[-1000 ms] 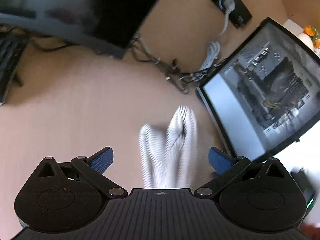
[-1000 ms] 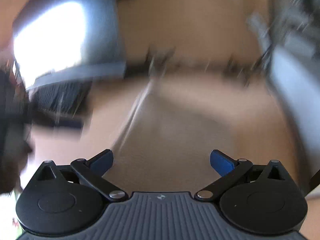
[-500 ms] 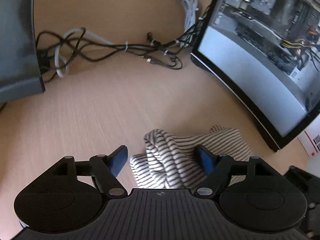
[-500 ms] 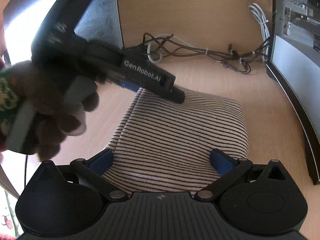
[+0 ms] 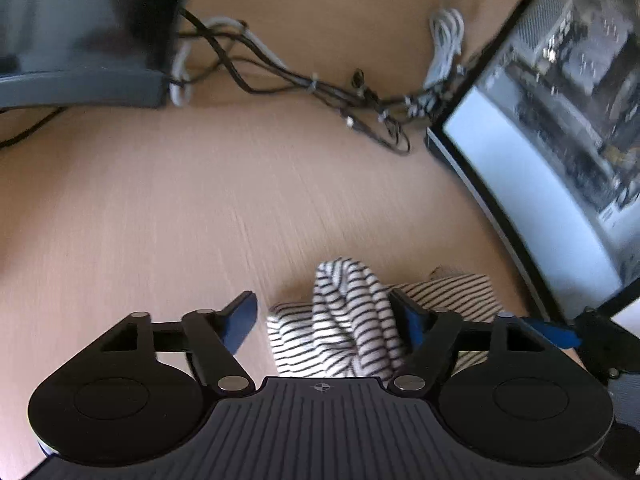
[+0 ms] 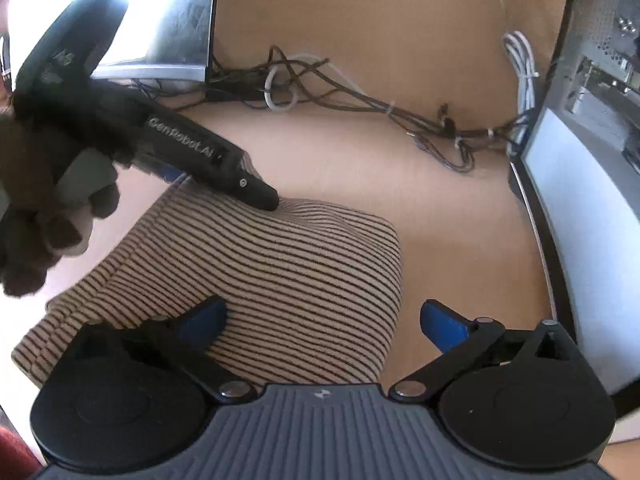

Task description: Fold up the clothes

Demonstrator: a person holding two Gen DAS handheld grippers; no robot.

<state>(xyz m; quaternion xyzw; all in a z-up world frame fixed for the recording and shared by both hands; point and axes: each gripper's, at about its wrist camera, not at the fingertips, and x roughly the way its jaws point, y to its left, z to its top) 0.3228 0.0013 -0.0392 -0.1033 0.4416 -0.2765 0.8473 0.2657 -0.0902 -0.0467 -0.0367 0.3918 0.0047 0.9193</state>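
Start on the left. Your left gripper (image 5: 324, 316) has its fingers spread apart, with a bunched-up bit of the striped shirt (image 5: 352, 320) sitting between them. One blue finger (image 5: 412, 320) touches the cloth, but the other one is off to the side, so nothing is pinched. Half a second ago the fingers stood about as wide around the same bump, and the view has only swung a little. In the right camera you can see that gripper's dark nose (image 6: 256, 194) pushing down on the far edge of the shirt.

Now the middle. The striped shirt (image 6: 256, 280) lies on the wooden desk (image 6: 360, 184) as a neat, thick block with a rounded fold at its right side. A second ago it was only a blur.

On the right, your right gripper (image 6: 320, 320) is wide open too. It has slid over, so one blue finger rests on the cloth and the other is over bare desk.

I think the shirt is mostly folded, and you are patting it flat or letting go.
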